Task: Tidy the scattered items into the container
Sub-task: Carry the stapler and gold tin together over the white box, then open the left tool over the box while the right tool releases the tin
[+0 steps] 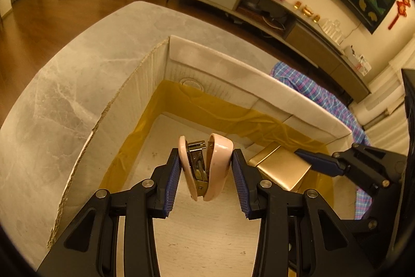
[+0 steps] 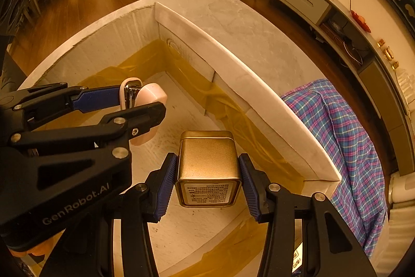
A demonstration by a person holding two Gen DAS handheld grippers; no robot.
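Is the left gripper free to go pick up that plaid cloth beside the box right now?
Probably not: the left gripper is shut on the pink stapler over the box, and the plaid cloth lies beyond its far wall.

Stapler (image 1: 205,168) held between left tool (image 1: 206,170) pads above box (image 1: 207,61) interior, tin (image 2: 208,168) gripped in right tool (image 2: 208,173) alongside, cloth (image 2: 342,147) beyond box wall on bench (image 1: 52,95).

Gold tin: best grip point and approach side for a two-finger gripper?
Across the gold tin's two flat opposite side walls, mid-body, coming from its labelled end. The right gripper holds it this way now: parallel faces seat the pads squarely, while the rounded corners would let it twist.
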